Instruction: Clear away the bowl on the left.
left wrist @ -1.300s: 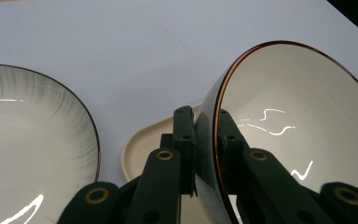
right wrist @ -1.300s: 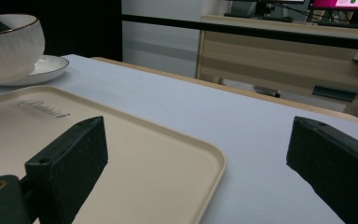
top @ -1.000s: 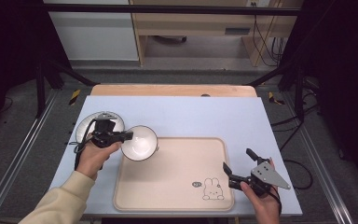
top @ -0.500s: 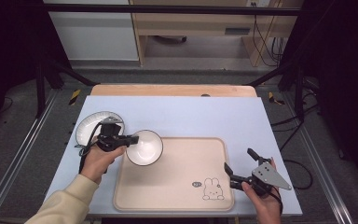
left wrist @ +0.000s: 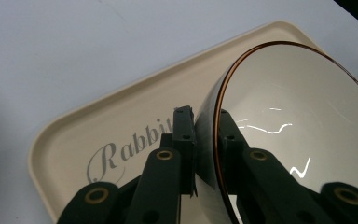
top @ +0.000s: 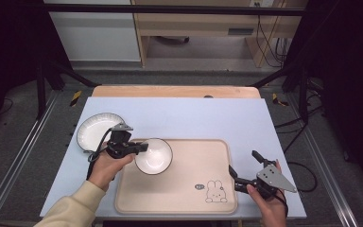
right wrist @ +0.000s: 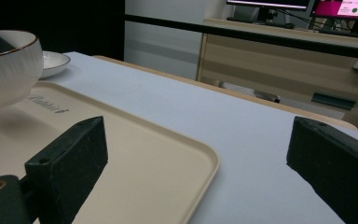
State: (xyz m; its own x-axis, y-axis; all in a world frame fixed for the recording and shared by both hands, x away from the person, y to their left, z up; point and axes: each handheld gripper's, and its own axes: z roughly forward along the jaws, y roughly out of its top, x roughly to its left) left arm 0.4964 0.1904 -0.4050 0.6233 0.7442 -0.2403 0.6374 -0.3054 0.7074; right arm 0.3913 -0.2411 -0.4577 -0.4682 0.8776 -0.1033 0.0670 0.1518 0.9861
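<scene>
A white bowl (top: 154, 157) with a thin brown rim sits over the left part of the beige tray (top: 194, 161). My left gripper (top: 143, 147) is shut on its left rim, one jaw inside the wall and one outside. The left gripper view shows the rim of the bowl (left wrist: 298, 130) pinched in my left gripper (left wrist: 205, 122) above the tray (left wrist: 121, 116). I cannot tell whether the bowl touches the tray. My right gripper (top: 243, 161) stands open at the tray's right edge with nothing between its jaws. The right gripper view has my right gripper (right wrist: 198, 140) wide open, with the bowl (right wrist: 7, 65) far left.
A white ribbed plate (top: 97, 130) lies on the pale blue table (top: 179, 116) just left of the tray, also seen as the plate (right wrist: 56, 60) behind the bowl. The tray (right wrist: 135, 154) carries a rabbit drawing near its front right corner. A wooden shelf stands beyond the table.
My left gripper has carried the bowl to the right, from beside the plate to over the tray's left part. The right gripper has stayed where it was.
</scene>
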